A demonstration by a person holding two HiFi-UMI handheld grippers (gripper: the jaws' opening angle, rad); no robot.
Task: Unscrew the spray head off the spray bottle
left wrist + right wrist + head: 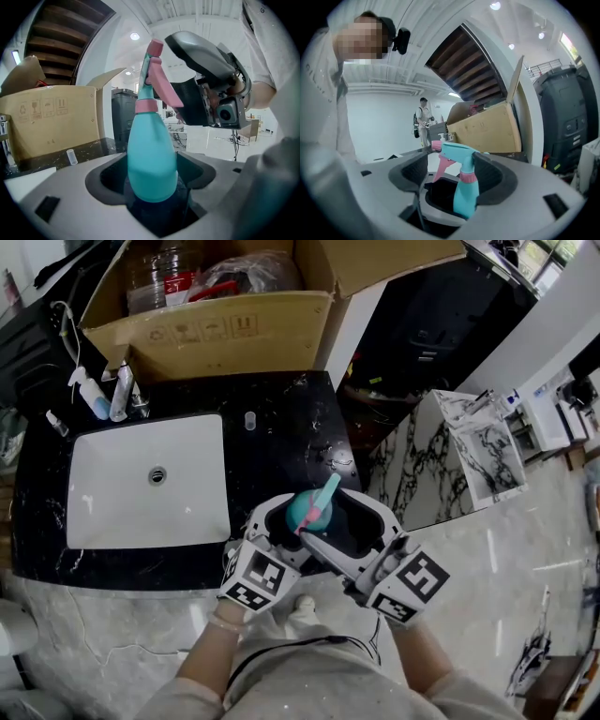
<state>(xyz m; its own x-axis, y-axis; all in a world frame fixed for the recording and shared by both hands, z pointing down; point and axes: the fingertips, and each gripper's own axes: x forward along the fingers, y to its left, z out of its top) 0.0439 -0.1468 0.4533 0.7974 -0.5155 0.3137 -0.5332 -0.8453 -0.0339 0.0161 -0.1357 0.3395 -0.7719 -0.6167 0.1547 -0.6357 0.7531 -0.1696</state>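
Leftmost, the left gripper [153,174] has its jaws closed on the lower body of the spray bottle [151,154]. It holds the bottle upright in the air over the front edge of the black counter [281,418], to the right of the white sink [112,493].

The bottle looks like thin plastic, so I judge it light, smooth and slightly squashy. A hard squeeze on the belly could dent it, and a weak one could let it turn in the pads once torque goes on. The belly suits the holding side. The twisting side should take the stiff spray head [457,152] or the collar [467,178] beneath it, not the trigger [439,168], which would swing in and might squirt. How much liquid is inside cannot be told.

The body is opaque teal and pear-shaped, widening downward from a narrow neck. The collar at the neck is pink, and the teal head carries a pink trigger and a pink nozzle tip [155,47].

Further right, the right gripper [452,177] has its jaws apart, one on each side of the spray head. The head stands closer to one pad, and I cannot tell whether it touches. The collar sits seated on the neck, so the unscrewing looks not yet begun
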